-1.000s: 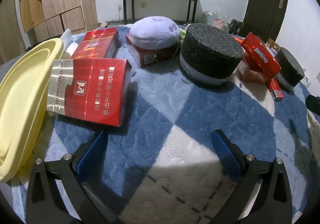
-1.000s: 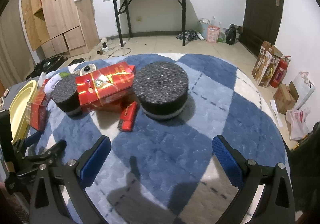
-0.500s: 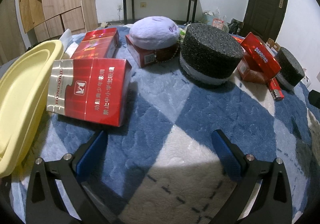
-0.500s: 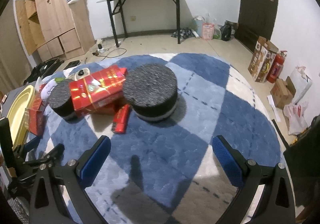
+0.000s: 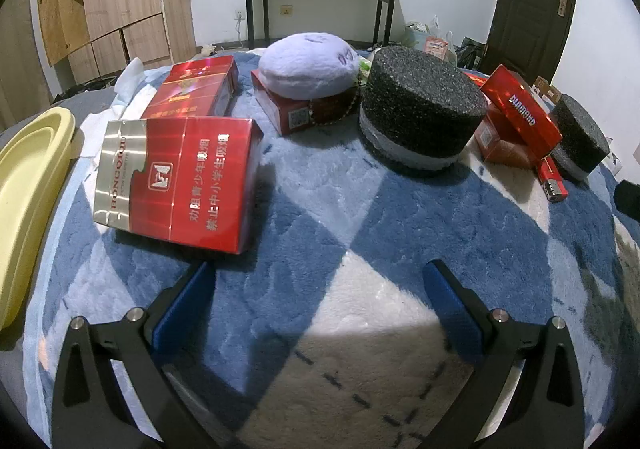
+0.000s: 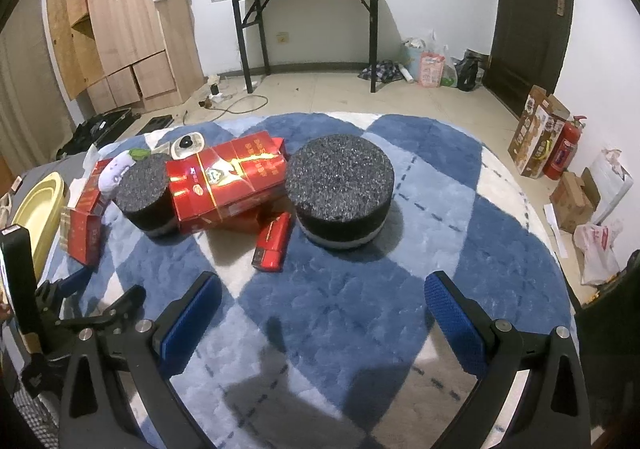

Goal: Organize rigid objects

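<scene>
Blue-white rug [image 5: 320, 209]: yellow tray [image 5: 24, 185] cut off; left hand-held gripper [image 5: 320, 301], right hand-held gripper [image 6: 324, 309] wide apart, empty.

A plush blue-and-white diamond-patterned blanket [image 5: 360, 233] covers the surface under both tongs. Ahead and to the left of the left tongs [image 5: 320, 305] lies a red cigarette carton [image 5: 176, 181], with a yellow tray [image 5: 28, 185] further left at the edge and a large dark foam cylinder [image 5: 420, 109] ahead to the right. Ahead of the right tongs [image 6: 324, 313] a red lighter [image 6: 272, 241] lies just beside that cylinder, and further left stand a red box [image 6: 228, 177] and a smaller dark foam cylinder [image 6: 146, 193].
</scene>
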{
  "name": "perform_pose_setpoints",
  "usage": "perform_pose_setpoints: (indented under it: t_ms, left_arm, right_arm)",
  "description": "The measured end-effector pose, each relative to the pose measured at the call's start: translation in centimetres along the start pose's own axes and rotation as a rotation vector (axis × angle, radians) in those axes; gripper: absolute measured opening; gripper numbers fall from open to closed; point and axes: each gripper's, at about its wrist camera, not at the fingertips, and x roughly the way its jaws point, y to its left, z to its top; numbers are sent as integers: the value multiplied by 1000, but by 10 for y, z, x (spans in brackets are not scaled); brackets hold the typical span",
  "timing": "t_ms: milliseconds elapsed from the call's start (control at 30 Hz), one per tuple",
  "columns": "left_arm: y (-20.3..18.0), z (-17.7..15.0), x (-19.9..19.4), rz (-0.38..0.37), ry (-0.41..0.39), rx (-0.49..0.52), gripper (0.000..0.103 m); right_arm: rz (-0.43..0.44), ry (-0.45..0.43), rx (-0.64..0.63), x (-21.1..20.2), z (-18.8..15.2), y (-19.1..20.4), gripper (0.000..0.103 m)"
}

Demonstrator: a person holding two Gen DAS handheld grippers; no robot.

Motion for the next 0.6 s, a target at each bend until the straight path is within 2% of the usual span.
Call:
perform_pose_setpoints:
  t_ms: [600]
  left_arm:
    - [-5, 0, 1, 4, 7, 6, 103]
  right_arm:
    - [-2, 12, 19, -1, 2, -3, 103]
